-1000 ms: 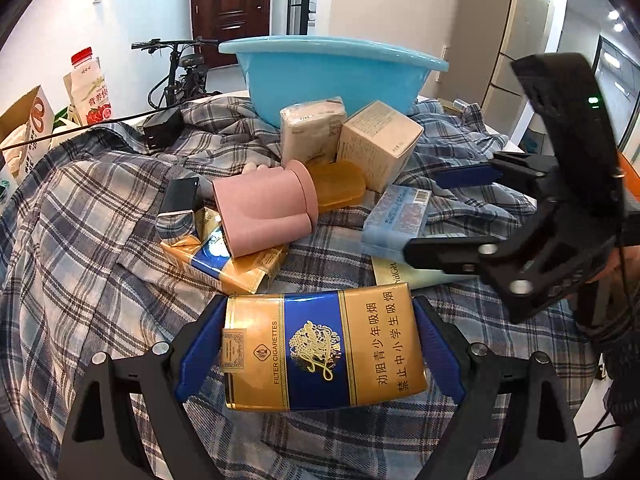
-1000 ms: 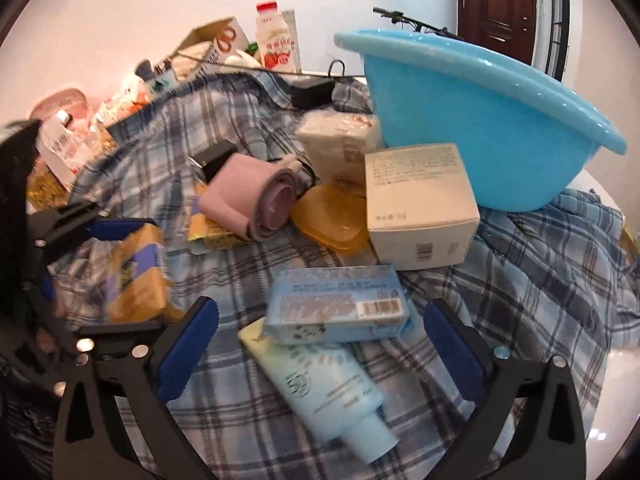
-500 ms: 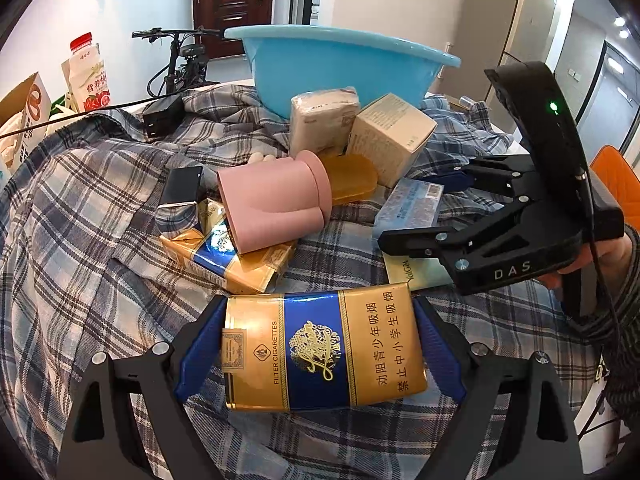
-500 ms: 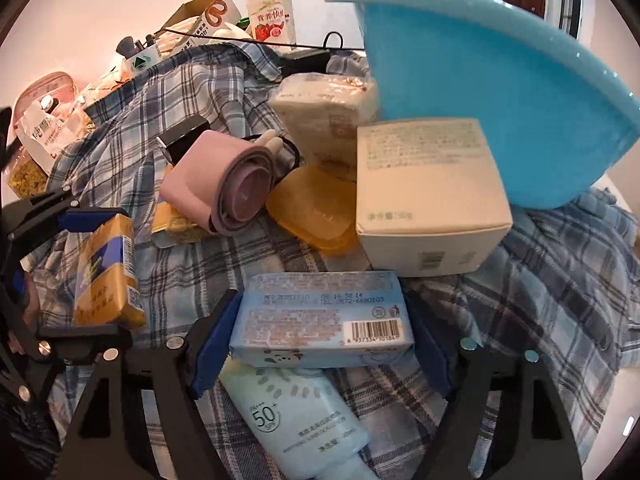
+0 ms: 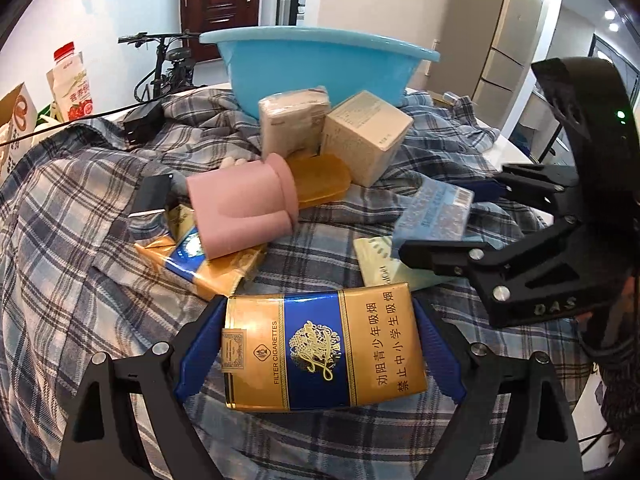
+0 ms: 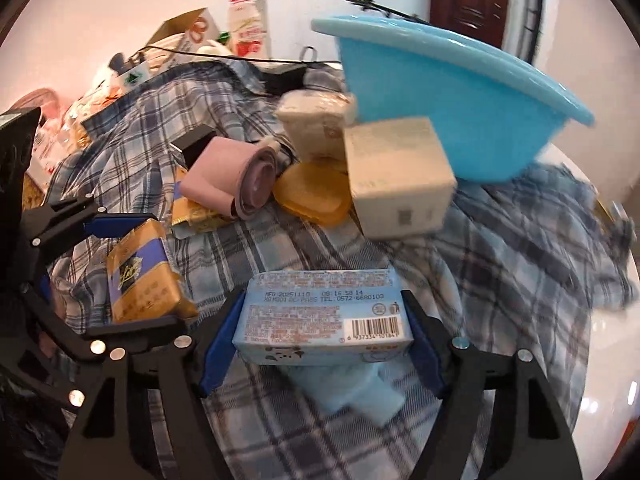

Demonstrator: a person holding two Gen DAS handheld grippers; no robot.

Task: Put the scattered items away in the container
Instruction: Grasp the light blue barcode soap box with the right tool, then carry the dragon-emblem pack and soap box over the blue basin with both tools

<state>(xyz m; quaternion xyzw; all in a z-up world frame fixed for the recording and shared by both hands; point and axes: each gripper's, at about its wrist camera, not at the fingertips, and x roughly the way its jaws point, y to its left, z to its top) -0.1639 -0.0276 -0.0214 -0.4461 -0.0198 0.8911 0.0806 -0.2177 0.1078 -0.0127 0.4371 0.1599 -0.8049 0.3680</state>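
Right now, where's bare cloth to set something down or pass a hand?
Free: plaid cloth right of the beige box, below the blue basin; also cloth at far left of the pink roll. Crowded: the centre pile around roll and box.

We count two cigarette packs [image 5: 324, 354] [image 5: 200, 260], one basin [image 5: 316, 68], two beige boxes [image 5: 294, 120] [image 5: 364, 136], one blue box [image 6: 324, 314], one tube [image 5: 380, 268].
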